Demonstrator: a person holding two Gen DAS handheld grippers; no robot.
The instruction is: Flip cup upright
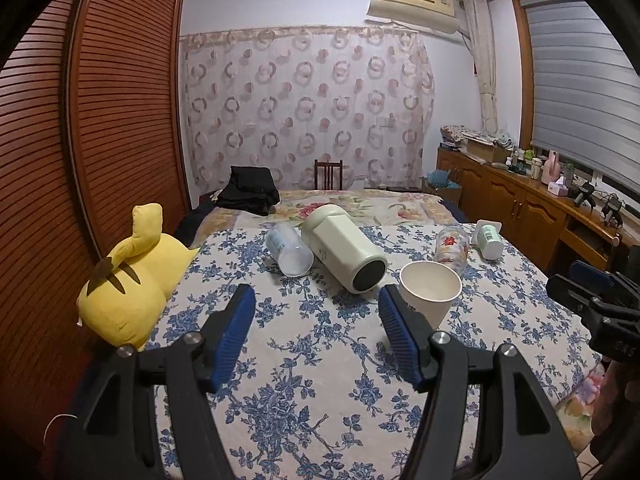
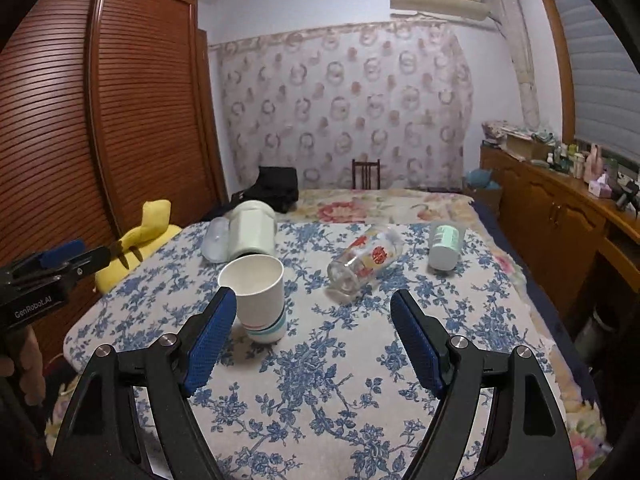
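From left to right on the blue-flowered bed cover (image 2: 320,380) lie a clear plastic cup (image 2: 214,245), a cream flask (image 2: 254,234), an upright paper cup (image 2: 256,300), then a printed glass cup (image 2: 362,262) on its side and a small green-and-white cup (image 2: 442,246) tipped over. The left claw (image 1: 316,300) hangs spread and empty, the right claw (image 2: 312,304) likewise, and the printed glass cup lies just ahead and slightly right of the right claw, its long axis slanting with the thick base nearest, so that hand looks better placed. The clear plastic cup is half hidden behind the flask, and its mouth is hard to make out from the right wrist view.
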